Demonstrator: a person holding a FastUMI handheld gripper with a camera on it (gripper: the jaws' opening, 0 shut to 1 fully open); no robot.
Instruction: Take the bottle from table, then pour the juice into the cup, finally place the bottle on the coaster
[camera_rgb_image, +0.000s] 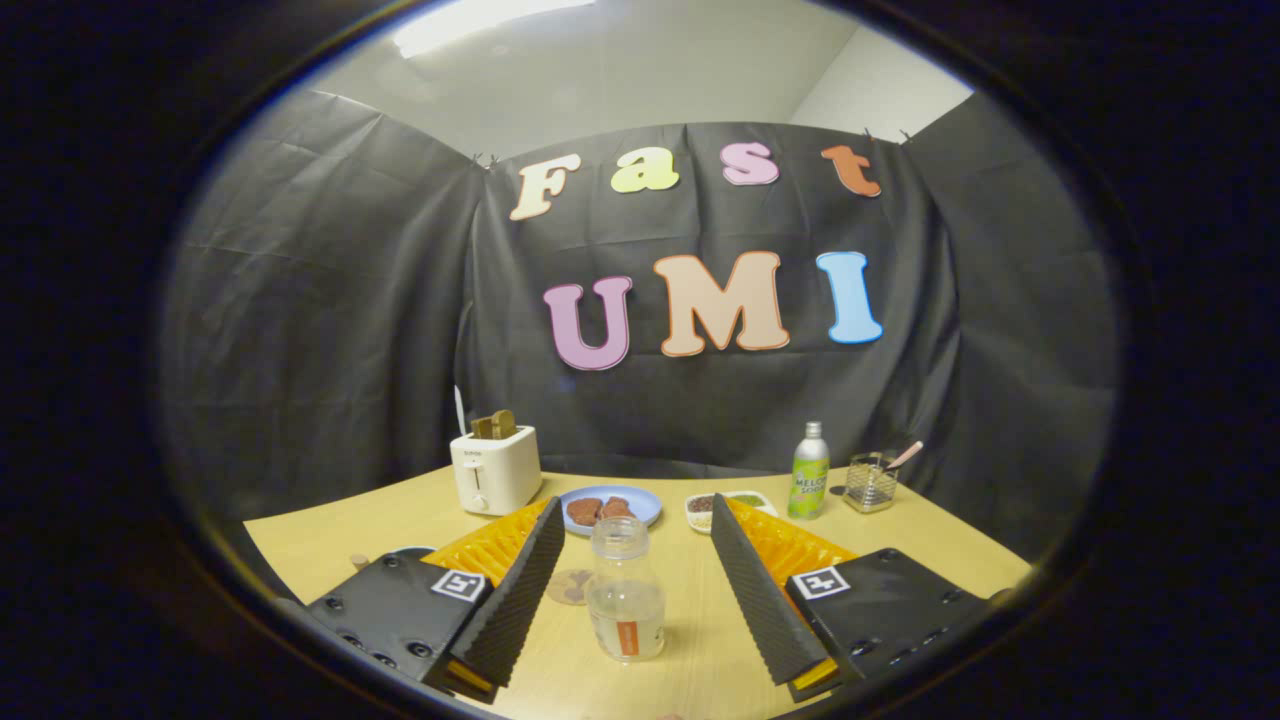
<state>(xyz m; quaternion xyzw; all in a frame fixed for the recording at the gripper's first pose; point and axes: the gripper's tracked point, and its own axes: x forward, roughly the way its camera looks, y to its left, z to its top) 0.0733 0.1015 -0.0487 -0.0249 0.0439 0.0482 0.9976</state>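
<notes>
Between my two spread fingers, my hand-held gripper (637, 600) stands wide, touching nothing, held level just above the pale wooden counter (700, 650). Upright in that gap sits the small clear plastic bottle (625, 603), uncapped and partly filled with pale liquid. Just beside it, by my left finger, lies a round cork coaster (570, 587). Beyond are a blue plate (640, 503), a white toaster (495, 468) and a green can (808, 472).
</notes>
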